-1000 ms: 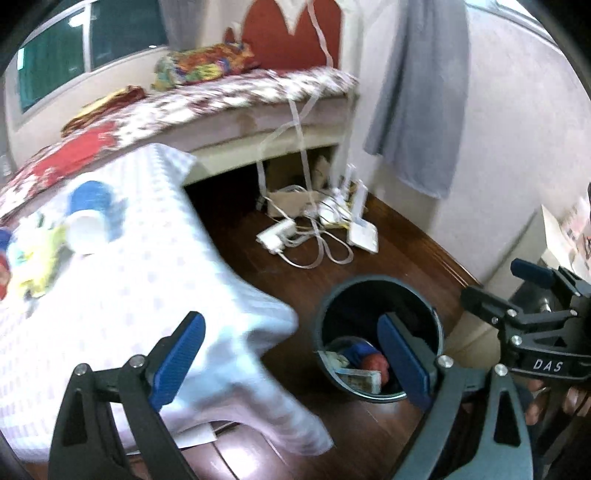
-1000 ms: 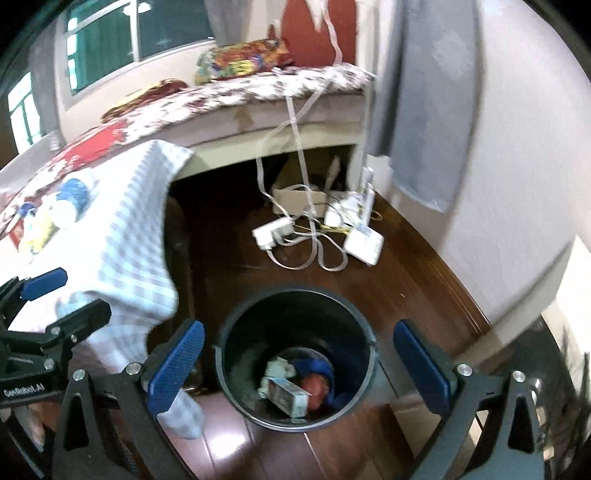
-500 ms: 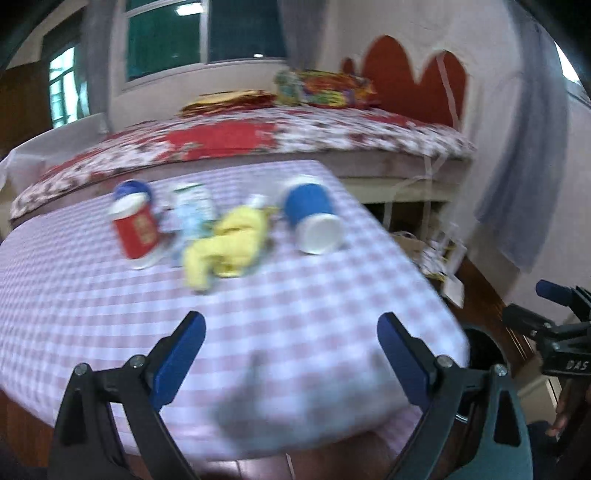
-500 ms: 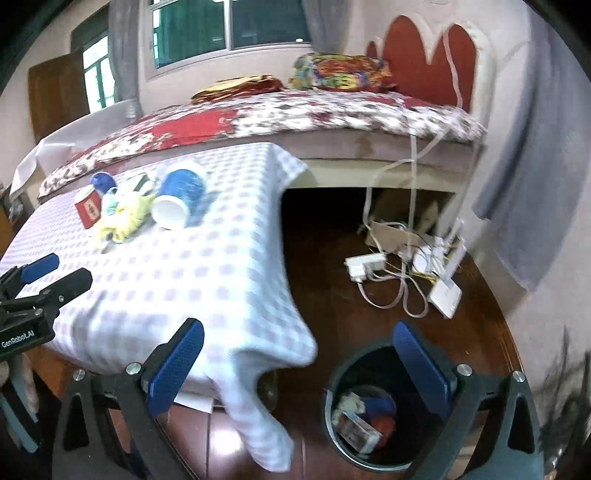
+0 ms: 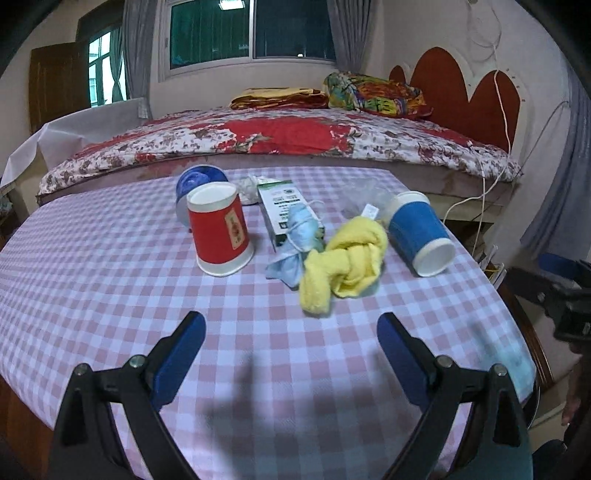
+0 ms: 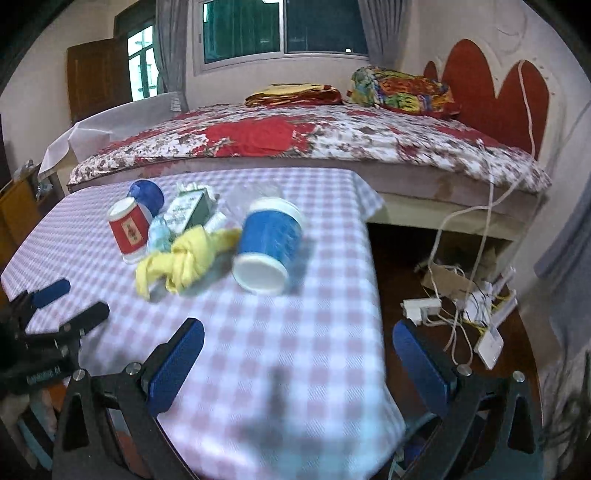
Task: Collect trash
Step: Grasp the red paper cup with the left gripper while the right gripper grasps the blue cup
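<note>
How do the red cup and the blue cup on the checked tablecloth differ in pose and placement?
The red cup stands upside down, mouth on the cloth; the blue cup lies tipped on its side. The red cup carries a label on its side; the blue cup's side looks plain. The red cup sits at the left of the trash cluster, the blue cup at the right, nearer the table's edge. Both look like paper cups with white rims, and neither gripper touches them.

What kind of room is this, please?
Most likely a bedroom in a home: a bed with a floral cover, a padded red headboard and a curtained window behind the checked-cloth table.
</note>
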A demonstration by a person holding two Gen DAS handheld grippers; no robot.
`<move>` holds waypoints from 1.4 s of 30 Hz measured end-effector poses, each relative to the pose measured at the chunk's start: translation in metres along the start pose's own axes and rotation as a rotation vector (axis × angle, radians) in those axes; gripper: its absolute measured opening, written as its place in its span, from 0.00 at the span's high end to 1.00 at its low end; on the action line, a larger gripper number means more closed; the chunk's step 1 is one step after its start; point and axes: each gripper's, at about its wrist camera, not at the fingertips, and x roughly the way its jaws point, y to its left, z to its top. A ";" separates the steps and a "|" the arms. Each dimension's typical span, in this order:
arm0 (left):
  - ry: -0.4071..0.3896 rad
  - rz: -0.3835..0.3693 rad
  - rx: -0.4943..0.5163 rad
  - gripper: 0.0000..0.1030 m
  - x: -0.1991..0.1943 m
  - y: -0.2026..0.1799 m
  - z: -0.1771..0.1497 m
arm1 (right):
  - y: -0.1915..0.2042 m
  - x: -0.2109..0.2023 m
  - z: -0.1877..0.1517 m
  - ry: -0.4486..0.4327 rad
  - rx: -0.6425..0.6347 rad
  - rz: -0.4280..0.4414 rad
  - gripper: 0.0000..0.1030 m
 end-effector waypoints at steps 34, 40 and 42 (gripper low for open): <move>0.059 0.011 -0.090 0.45 0.104 0.067 0.063 | 0.018 0.128 0.052 0.119 0.044 0.016 0.35; 0.029 0.022 -0.063 0.46 0.079 0.060 0.052 | 0.014 0.115 0.048 0.098 0.049 0.033 0.39; 0.026 0.022 -0.060 0.46 0.070 0.059 0.048 | 0.011 0.108 0.045 0.092 0.049 0.035 0.39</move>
